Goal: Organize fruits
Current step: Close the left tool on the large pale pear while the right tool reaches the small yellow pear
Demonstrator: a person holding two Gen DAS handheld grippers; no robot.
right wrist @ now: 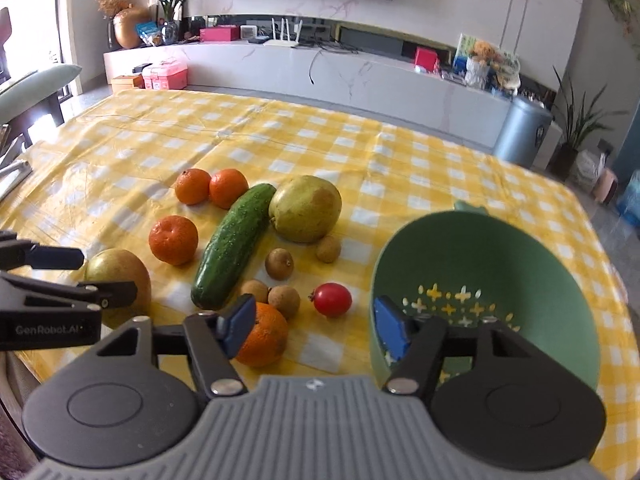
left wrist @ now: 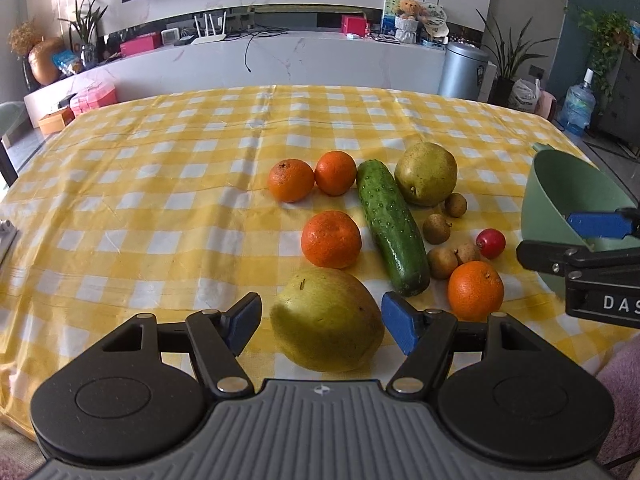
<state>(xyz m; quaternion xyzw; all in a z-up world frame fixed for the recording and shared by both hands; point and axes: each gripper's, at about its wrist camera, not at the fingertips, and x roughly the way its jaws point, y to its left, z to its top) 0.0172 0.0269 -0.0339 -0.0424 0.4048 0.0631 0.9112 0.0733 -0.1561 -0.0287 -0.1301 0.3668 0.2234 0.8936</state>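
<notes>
Hovering over fruit lying bunched on the cloth (left wrist: 160, 200).
Spreading the left gripper (left wrist: 322, 322) wide around the near pear (left wrist: 326, 344), not squeezing it; holding the right gripper (right wrist: 316, 326) half open beside the bowl (right wrist: 500, 248), gripping nothing.

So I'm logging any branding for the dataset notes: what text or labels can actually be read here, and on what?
"DAS": white letters on the right gripper body, cut off by the left wrist view's edge.
"GenRobot.AI": faint print on the left gripper body, in the right wrist view.
Pink boxes and packages on the counter: print too small to read.
The fruit and green colander show no text.
</notes>
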